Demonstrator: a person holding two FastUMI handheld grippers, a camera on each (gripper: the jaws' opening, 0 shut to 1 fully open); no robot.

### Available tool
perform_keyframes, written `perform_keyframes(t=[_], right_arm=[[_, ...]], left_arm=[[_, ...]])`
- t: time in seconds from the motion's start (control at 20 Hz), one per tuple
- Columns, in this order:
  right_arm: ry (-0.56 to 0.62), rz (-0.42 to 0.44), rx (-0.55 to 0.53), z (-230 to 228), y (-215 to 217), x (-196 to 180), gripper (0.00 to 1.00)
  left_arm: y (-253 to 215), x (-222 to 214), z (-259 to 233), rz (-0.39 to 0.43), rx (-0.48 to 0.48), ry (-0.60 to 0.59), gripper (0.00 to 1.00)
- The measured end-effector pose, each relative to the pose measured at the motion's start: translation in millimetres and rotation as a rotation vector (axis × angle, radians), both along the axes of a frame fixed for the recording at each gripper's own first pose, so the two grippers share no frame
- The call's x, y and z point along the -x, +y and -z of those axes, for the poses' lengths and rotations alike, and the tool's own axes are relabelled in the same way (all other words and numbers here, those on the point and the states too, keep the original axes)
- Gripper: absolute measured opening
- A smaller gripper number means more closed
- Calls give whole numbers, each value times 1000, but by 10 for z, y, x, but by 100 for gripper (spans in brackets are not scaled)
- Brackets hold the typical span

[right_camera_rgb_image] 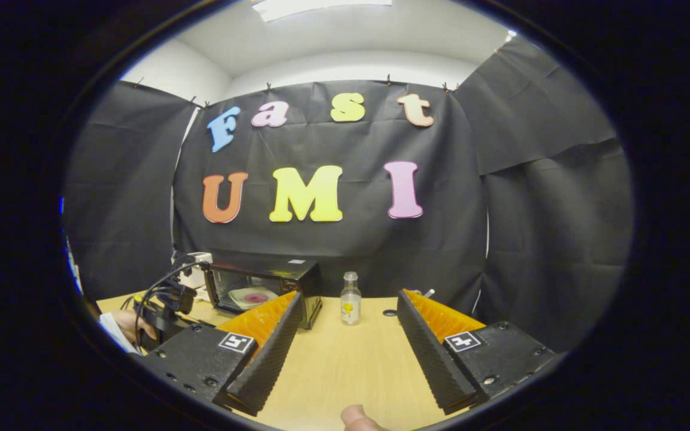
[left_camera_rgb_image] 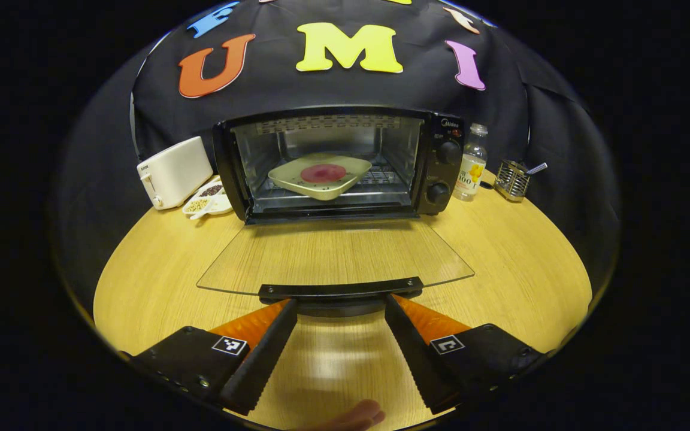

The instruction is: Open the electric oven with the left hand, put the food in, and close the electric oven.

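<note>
Glass oven door point(left_camera_rgb_image: 333, 254) down flat, plated food point(left_camera_rgb_image: 323, 173) inside, left claw point(left_camera_rgb_image: 340, 306) wide at its handle point(left_camera_rgb_image: 340, 290), right claw point(right_camera_rgb_image: 350, 301) wide

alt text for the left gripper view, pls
An oven stands on a wooden table with its glass door folded down flat and a tray of food on the rack inside. The left gripper is open, its fingers at either end of the door handle. A toaster stands left of the oven, a bottle right.
</note>
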State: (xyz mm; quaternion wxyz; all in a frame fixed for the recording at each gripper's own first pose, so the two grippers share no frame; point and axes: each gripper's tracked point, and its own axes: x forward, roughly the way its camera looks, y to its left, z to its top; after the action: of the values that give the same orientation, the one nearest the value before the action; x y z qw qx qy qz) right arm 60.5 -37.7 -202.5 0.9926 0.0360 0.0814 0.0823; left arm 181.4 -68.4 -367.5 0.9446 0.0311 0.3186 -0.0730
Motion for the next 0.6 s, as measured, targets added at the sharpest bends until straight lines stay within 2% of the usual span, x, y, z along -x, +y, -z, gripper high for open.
perform_keyframes(t=[0.15,0.2,0.3,0.35,0.45,0.55,0.6], right_arm=[[-21,-2,-6,-34,-3,3,100],[-22,-1,-9,-13,-29,1,96],[-12,-1,-14,43,-39,-29,100],[-9,6,-18,57,-66,-49,96],[-10,16,-27,28,-83,-81,100],[-30,2,-27,-16,-20,-111,96],[-35,-7,-28,-33,3,-112,100]], left_arm=[[7,-14,-74,-4,-11,8,95],[5,-33,-100,-9,-9,9,95],[-9,-45,-174,-19,4,-1,95],[-69,-79,-300,-20,6,-14,95],[-98,-120,-401,-22,6,-34,97],[-99,-190,-515,-22,6,-60,97],[-107,-239,-589,-19,4,-81,97]])
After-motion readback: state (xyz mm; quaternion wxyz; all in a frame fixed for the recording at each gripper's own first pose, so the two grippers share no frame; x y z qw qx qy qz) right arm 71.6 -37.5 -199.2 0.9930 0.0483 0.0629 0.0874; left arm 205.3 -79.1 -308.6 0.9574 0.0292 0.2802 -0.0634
